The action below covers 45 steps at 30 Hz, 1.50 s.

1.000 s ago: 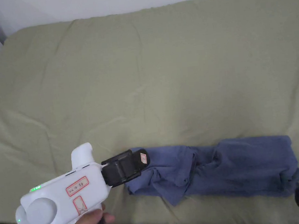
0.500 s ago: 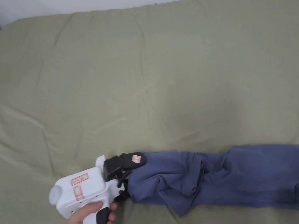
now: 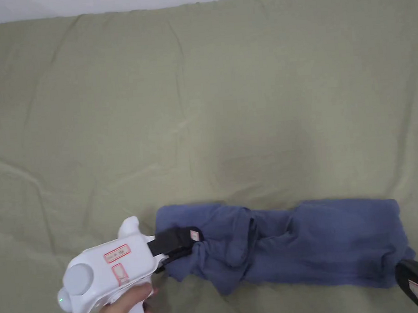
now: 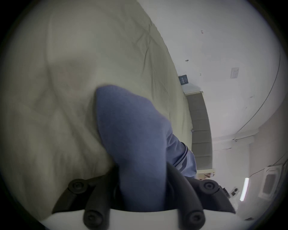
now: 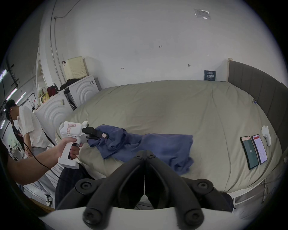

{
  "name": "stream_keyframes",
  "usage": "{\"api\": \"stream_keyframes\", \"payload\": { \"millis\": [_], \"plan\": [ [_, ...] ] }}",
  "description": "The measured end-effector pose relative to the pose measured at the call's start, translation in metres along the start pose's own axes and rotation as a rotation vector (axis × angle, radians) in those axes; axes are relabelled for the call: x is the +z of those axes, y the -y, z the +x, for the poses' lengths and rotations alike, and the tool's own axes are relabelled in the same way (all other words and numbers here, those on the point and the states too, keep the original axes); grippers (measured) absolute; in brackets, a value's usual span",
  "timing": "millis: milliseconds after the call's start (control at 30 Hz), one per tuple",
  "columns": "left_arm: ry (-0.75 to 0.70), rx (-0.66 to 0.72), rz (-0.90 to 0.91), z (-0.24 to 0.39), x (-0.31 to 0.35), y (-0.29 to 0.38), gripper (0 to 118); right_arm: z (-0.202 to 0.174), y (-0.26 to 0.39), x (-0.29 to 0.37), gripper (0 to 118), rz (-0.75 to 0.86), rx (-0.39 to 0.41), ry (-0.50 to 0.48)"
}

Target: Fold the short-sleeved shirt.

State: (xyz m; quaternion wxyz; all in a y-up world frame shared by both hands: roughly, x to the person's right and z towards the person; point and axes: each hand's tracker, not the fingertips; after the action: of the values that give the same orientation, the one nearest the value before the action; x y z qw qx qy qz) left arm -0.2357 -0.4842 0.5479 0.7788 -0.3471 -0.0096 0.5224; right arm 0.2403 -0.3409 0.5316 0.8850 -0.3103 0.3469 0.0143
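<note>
My left hand-held gripper [image 3: 190,243] is clamped on the left end of the blue shirt [image 3: 293,243], bunched at 6 o'clock on the bed [image 3: 198,96]; right hand-held gripper [image 5: 145,153] closed, empty; cloth looks light, floppy, so I'd grab hem corners.
</note>
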Motion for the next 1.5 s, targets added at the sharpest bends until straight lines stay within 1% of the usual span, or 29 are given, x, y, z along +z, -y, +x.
{"api": "stream_keyframes", "payload": {
  "millis": [33, 67, 133, 200, 233, 267, 367, 500, 567, 667, 700, 733, 767, 800, 833, 867, 933, 967, 1033, 1067, 1100, 1133, 1167, 1200, 1233, 1333, 1367, 1433, 1500],
  "plan": [
    [-0.023, 0.015, 0.033, -0.001, 0.011, -0.004, 13, -0.001, 0.0, 0.001, 0, 0.005, 0.002, 0.001],
    [-0.092, -0.011, 0.078, 0.001, 0.023, -0.008, 13, -0.002, 0.0, 0.003, 0, 0.012, 0.005, 0.002],
    [-0.209, -0.124, 0.098, 0.005, 0.05, -0.02, 13, -0.003, 0.0, 0.008, 0, 0.024, 0.007, -0.008],
    [-0.321, -0.2, 0.135, 0.024, 0.059, -0.019, 13, -0.004, 0.001, 0.011, 0, 0.027, 0.006, -0.018],
    [-0.345, -0.237, 0.135, 0.039, 0.062, -0.016, 13, -0.004, 0.002, 0.012, 0, 0.027, 0.004, -0.019],
    [-0.326, -0.283, 0.127, 0.056, 0.058, -0.009, 13, -0.003, 0.003, 0.014, 0, 0.028, 0.004, -0.017],
    [-0.302, -0.408, 0.112, 0.114, 0.032, 0.024, 13, -0.002, 0.002, 0.018, 0, 0.034, 0.009, 0.023],
    [-0.334, -0.528, 0.012, 0.174, -0.051, 0.082, 13, 0.009, 0.0, 0.025, 0, 0.022, -0.006, 0.096],
    [-0.362, -0.593, -0.032, 0.177, -0.096, 0.105, 13, 0.019, 0.002, 0.029, 0, 0.025, -0.02, 0.107],
    [-0.488, -0.627, -0.031, 0.166, -0.136, 0.123, 14, 0.035, 0.004, 0.034, 0, 0.022, -0.046, 0.135],
    [-0.503, -0.644, -0.004, 0.163, -0.139, 0.126, 17, 0.041, 0.005, 0.036, 0, 0.027, -0.052, 0.138],
    [-0.486, -0.646, -0.015, 0.164, -0.138, 0.127, 27, 0.045, 0.005, 0.037, 0, 0.027, -0.055, 0.14],
    [-0.452, -0.635, -0.025, 0.164, -0.128, 0.124, 52, 0.048, 0.005, 0.038, 0, 0.026, -0.057, 0.139],
    [-0.371, -0.609, -0.039, 0.171, -0.115, 0.124, 77, 0.05, 0.005, 0.039, 0, 0.028, -0.056, 0.137],
    [-0.332, -0.611, -0.047, 0.179, -0.102, 0.125, 102, 0.051, 0.005, 0.039, 0, 0.03, -0.054, 0.136],
    [-0.313, -0.66, -0.015, 0.188, -0.084, 0.128, 113, 0.053, 0.005, 0.04, 0, 0.031, -0.052, 0.134],
    [-0.192, -0.782, 0.072, 0.2, -0.041, 0.124, 114, 0.054, 0.007, 0.039, 0, 0.033, -0.053, 0.124],
    [-0.175, -0.802, 0.094, 0.201, -0.027, 0.121, 117, 0.055, 0.008, 0.038, 0, 0.034, -0.056, 0.12],
    [-0.156, -0.769, 0.179, 0.195, -0.001, 0.105, 118, 0.056, 0.012, 0.036, 0, 0.031, -0.064, 0.115],
    [-0.167, -0.714, 0.23, 0.188, 0.004, 0.094, 117, 0.056, 0.013, 0.036, 0, 0.029, -0.07, 0.112],
    [-0.224, -0.641, 0.258, 0.177, 0.004, 0.083, 117, 0.057, 0.015, 0.037, 0, 0.03, -0.079, 0.108],
    [-0.278, -0.557, 0.265, 0.167, -0.004, 0.072, 109, 0.057, 0.018, 0.038, 0, 0.031, -0.087, 0.107],
    [-0.251, -0.481, 0.207, 0.159, -0.015, 0.065, 66, 0.057, 0.019, 0.039, 0, 0.03, -0.09, 0.108],
    [-0.183, -0.412, 0.146, 0.152, -0.026, 0.066, 21, 0.057, 0.021, 0.04, 0, 0.026, -0.093, 0.111],
    [-0.13, -0.41, 0.127, 0.152, -0.04, 0.073, 12, 0.058, 0.022, 0.041, 0, 0.021, -0.094, 0.114],
    [-0.201, -0.567, 0.058, 0.168, -0.1, 0.116, 12, 0.061, 0.026, 0.043, 0, 0.011, -0.102, 0.134],
    [-0.148, -0.571, 0.034, 0.17, -0.114, 0.128, 12, 0.062, 0.026, 0.044, 0, 0.01, -0.109, 0.139],
    [-0.042, -0.531, -0.019, 0.171, -0.139, 0.153, 12, 0.063, 0.026, 0.043, 0, 0.001, -0.113, 0.148],
    [-0.088, -0.474, -0.081, 0.169, -0.166, 0.161, 12, 0.064, 0.023, 0.037, 0, -0.017, -0.093, 0.151]
  ]
}}
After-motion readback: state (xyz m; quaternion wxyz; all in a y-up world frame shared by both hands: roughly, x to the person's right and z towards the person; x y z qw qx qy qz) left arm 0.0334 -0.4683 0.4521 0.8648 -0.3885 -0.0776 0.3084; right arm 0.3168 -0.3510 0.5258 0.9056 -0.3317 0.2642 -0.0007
